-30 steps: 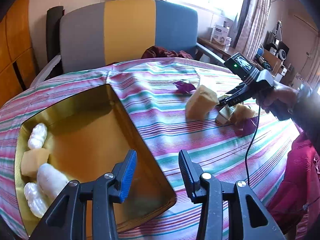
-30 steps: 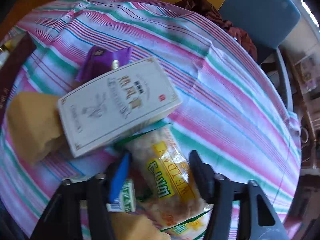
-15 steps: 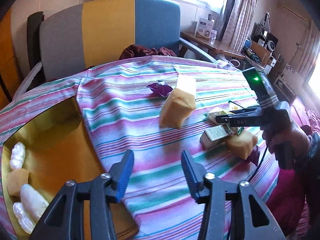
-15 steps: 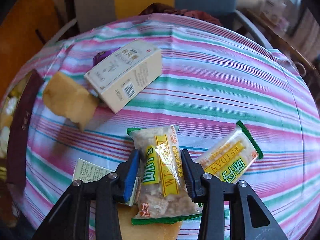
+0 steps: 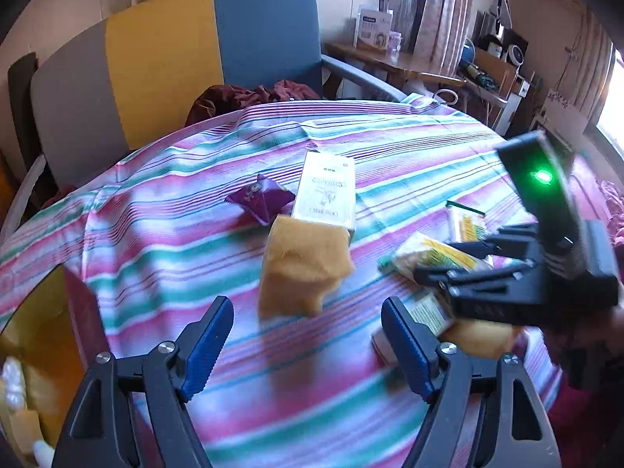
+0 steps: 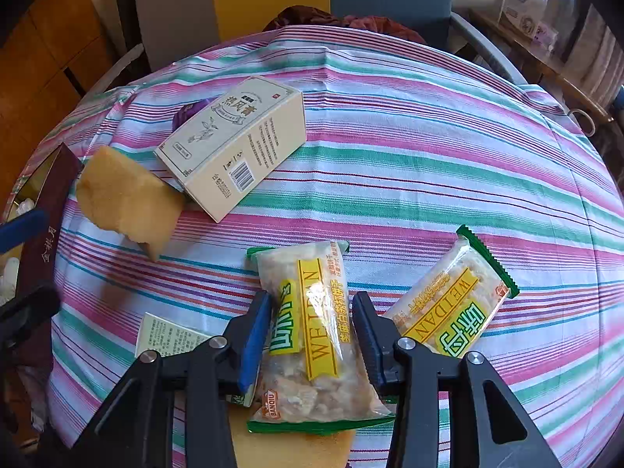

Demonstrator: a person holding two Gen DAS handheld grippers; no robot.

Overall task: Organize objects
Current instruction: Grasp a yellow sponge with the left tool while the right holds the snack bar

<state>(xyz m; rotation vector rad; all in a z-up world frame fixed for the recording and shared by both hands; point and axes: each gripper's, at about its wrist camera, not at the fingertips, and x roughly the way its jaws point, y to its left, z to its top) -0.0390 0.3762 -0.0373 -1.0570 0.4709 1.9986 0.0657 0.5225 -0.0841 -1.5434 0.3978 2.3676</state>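
1. Left wrist view: left gripper hangs over the striped tablecloth with its blue-padded jaws spread wide, having just been opening, and nothing between them.
2. Taking the cream carton as landmark: a yellow sponge block touches its near end, and a purple sachet lies just to its left.
3. Far left of the carton, the gold tray shows at the picture's edge, white pieces inside it, blurred.
4. Right of the carton, the right gripper reaches onto a snack packet; its green light is on.
5. Right wrist view: right gripper has its pads pressed on both sides of a clear Weidan snack packet, gripping it at mid-length.
6. Against the carton: this packet lies nearer the camera and well to its right; a second Weidan packet lies just right of the gripped one.
7. The sponge block leans on the carton's left end; a small green-printed box sits left of the gripper.
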